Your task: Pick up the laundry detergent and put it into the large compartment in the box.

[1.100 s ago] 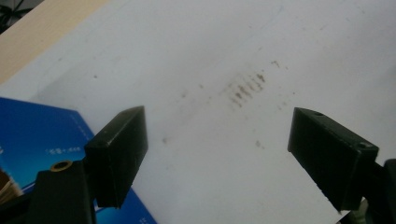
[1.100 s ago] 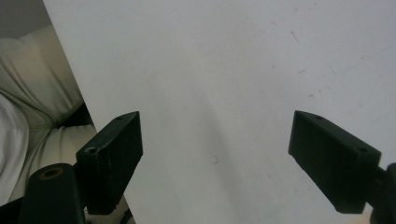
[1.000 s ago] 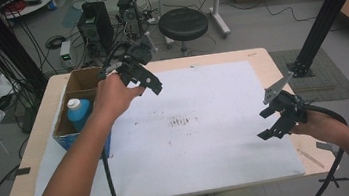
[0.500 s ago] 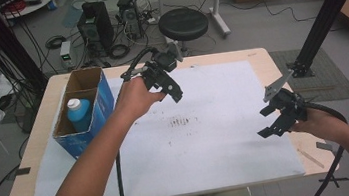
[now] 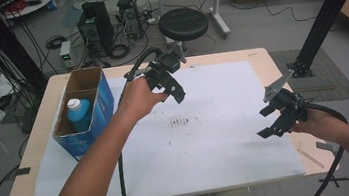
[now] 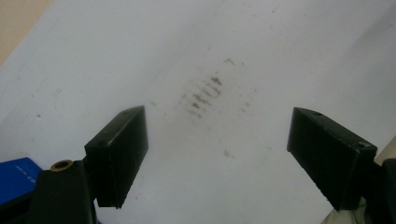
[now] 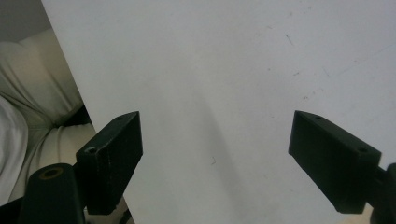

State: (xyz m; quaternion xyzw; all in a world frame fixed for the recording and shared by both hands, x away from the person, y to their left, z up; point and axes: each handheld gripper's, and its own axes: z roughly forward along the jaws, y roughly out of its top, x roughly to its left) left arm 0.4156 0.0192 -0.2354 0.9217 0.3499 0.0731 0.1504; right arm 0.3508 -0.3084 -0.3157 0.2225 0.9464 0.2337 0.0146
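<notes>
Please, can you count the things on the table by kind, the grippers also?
Cardboard box: 1
Blue bottle standing in the box: 1
White sheet: 1
Grippers, both open and empty: 2, left gripper and right gripper
Total: 5

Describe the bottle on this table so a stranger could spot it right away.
Start at the white sheet covering the table, then go to its left edge, where an open blue cardboard box stands. The bottle stands upright in its nearer compartment: light blue with a white cap.
</notes>
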